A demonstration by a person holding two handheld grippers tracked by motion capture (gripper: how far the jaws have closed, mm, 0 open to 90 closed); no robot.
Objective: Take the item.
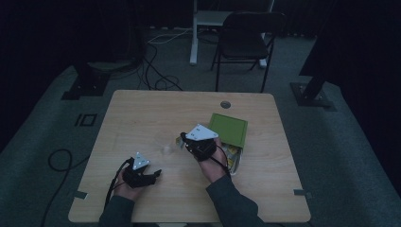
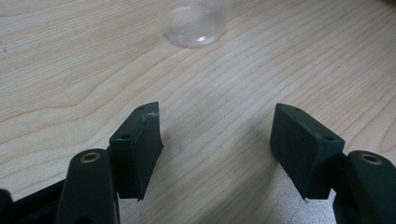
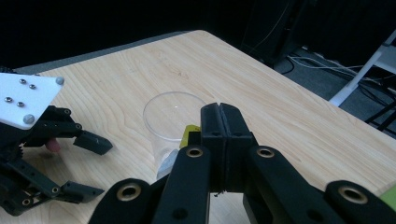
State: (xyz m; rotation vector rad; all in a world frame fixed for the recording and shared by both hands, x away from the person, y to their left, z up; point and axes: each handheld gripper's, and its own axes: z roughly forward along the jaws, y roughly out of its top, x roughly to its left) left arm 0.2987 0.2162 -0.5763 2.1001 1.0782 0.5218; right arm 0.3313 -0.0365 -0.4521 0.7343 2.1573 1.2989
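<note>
Standing at centre frame, the clear plastic cup (image 3: 173,122) looks light and crushable; grip its rim gently. Left gripper (image 2: 217,151) gapes empty, right gripper (image 3: 219,126) clenched.

Bare table (image 1: 142,118) lies open ahead of my tongs, blocked by the clear cup (image 3: 173,122) and green box (image 1: 229,129).

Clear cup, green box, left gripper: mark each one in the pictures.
clear cup (image 3: 173,122), right gripper view, on its side wall below the rim.
green box (image 1: 229,129), high view, middle of its flat green face.
left gripper (image 2: 217,140), left gripper view, midway between its open fingertips.
</note>
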